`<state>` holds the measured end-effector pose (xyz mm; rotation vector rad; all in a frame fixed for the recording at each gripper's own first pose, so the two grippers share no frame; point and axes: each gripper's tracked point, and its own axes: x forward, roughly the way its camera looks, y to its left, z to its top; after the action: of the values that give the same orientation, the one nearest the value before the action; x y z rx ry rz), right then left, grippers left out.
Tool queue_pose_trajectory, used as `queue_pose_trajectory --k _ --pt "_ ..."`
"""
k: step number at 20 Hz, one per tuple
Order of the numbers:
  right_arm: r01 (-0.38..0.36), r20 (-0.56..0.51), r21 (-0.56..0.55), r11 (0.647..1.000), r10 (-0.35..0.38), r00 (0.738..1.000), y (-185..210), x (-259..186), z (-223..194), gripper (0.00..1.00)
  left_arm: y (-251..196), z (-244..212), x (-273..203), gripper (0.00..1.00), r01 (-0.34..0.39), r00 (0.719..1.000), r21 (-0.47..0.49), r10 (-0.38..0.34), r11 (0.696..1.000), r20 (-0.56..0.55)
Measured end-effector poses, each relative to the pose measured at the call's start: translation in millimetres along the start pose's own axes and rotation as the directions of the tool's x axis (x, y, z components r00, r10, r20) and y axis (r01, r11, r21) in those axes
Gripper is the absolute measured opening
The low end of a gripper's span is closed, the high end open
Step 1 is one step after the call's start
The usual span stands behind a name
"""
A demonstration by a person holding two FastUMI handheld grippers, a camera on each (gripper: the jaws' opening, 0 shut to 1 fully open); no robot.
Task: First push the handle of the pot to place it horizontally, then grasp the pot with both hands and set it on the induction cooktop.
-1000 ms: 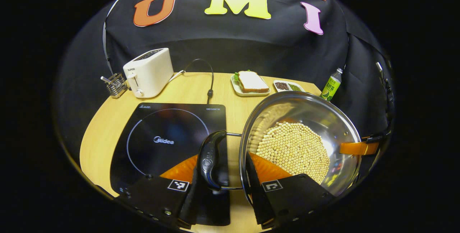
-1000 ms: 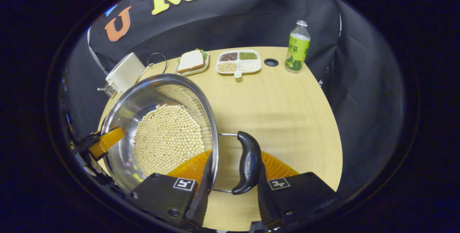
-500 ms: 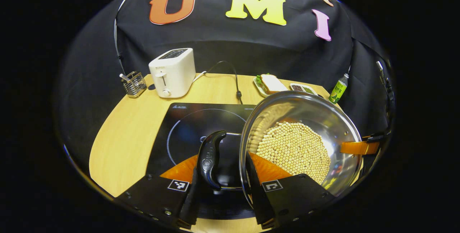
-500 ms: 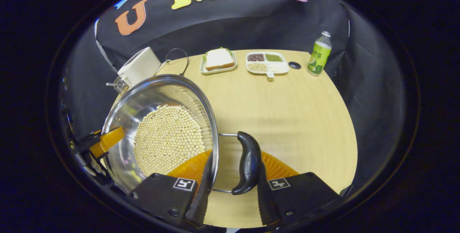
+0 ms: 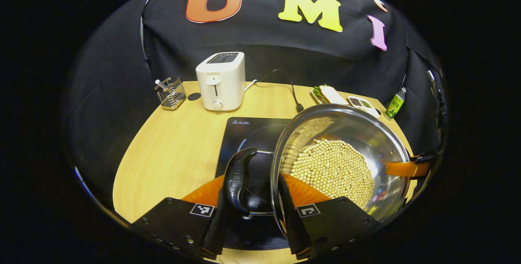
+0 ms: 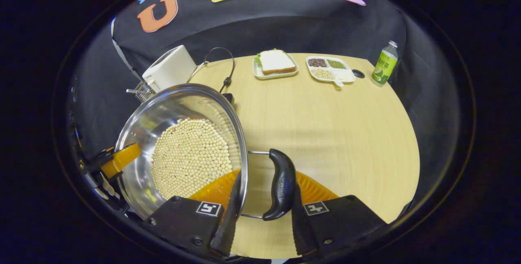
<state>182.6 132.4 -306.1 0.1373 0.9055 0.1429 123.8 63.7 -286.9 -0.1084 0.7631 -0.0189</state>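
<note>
Two grips carry the pot [image 5: 346,142]: the left gripper [image 5: 252,215] is clenched across one handle [image 5: 238,180] and the rim, and the right gripper [image 6: 260,215] likewise on the other handle [image 6: 281,184]. It hangs partly over the cooktop [image 5: 248,129]. Steel and a full layer of beans [image 6: 189,158] probably make it heavy; keep it level.

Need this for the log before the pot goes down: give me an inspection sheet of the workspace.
Surface: wooden table, dry, unmarked.
Job's things: steel pot full of pale beans, carried over the black cooktop.
Clutter: toaster, wire rack, sandwich plate, divided dish, green bottle.
Grippers: left gripper shut on the left handle; right gripper shut on the right handle.
Cables: black cord lying behind the cooktop.
Surroundings: black cloth wall.
</note>
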Motion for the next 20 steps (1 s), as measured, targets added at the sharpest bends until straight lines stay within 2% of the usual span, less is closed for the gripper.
queue_pose_trajectory --k 10,20 --pt "-0.003 -0.013 -0.012 1.0 0.003 1.0 63 37 20 0.58 63 14 29 0.58 -0.034 0.999 -0.009 0.034 0.999 0.0" --pt "0.021 -0.029 0.016 1.0 -0.02 0.999 56 47 20 0.57 57 15 48 0.58 -0.012 1.0 0.002 0.012 1.0 -0.009"
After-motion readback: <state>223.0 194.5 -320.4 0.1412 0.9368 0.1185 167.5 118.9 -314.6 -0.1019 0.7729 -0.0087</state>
